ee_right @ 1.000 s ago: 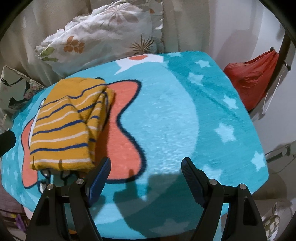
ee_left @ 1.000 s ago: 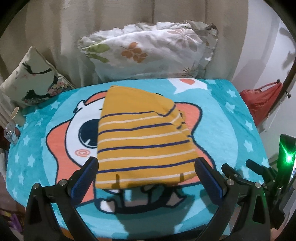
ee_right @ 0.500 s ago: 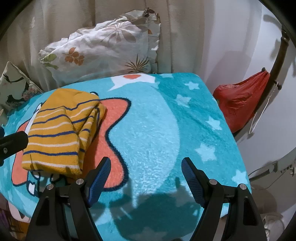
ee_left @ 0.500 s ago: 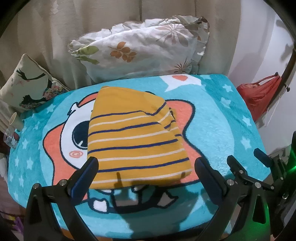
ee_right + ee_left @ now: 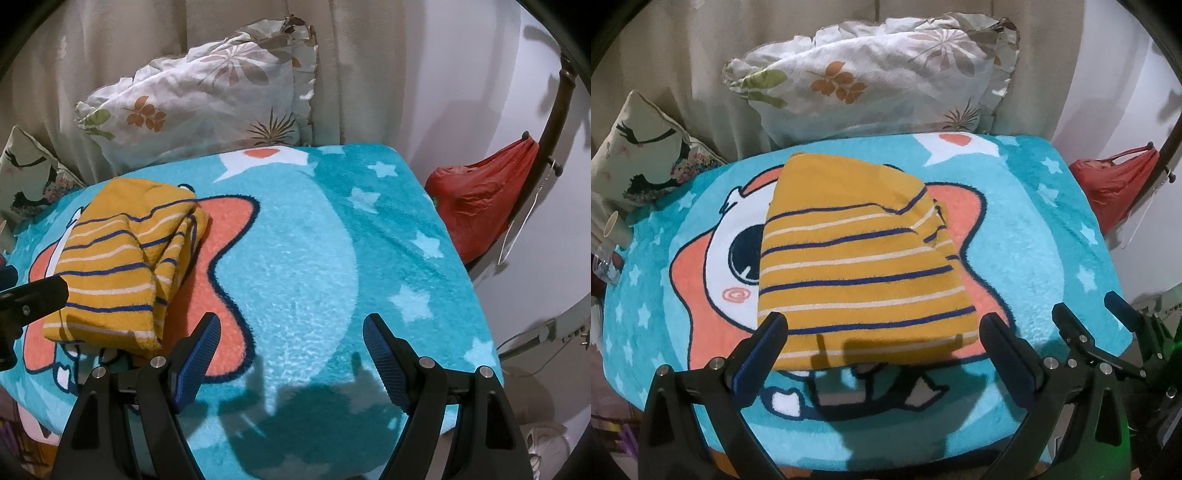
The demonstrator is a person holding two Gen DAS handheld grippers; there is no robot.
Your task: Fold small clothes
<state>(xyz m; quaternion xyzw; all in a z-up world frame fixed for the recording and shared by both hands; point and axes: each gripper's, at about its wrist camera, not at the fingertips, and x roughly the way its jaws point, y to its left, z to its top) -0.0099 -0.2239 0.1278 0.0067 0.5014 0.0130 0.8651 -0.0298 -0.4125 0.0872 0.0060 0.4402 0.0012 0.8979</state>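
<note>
A folded shirt [image 5: 857,258], mustard yellow with thin navy and cream stripes, lies on a blanket [image 5: 1027,240] that is turquoise with pale stars and a cartoon of a coral star-shaped figure with one large eye. The blanket covers the surface completely, so what lies beneath cannot be told. In the left wrist view the left tool [image 5: 882,339] hangs above the near edge of the shirt, its two blue-padded fingers [image 5: 768,347] spread wide, one at each near corner of the shirt and gripping nothing. The right tool [image 5: 291,350] shows in its own view over bare blanket, just to the right of the shirt, its jaws likewise spread wide and empty; its tips also appear at the right edge of the left view. The shirt sits left of centre on the blanket, over the cartoon's face, with its layered fold edges facing right. Behind the blanket a white pillow [image 5: 879,77] with orange and brown leaf prints leans against a beige curtain [image 5: 683,48]. A smaller cushion [image 5: 642,155] with a dark bird design sits at the far left. A red bag [image 5: 476,206] hangs from a dark pole at the right, against a white wall. No readable writing, brand or label is visible anywhere; a white speech bubble on the blanket holds only a small red heart.
</note>
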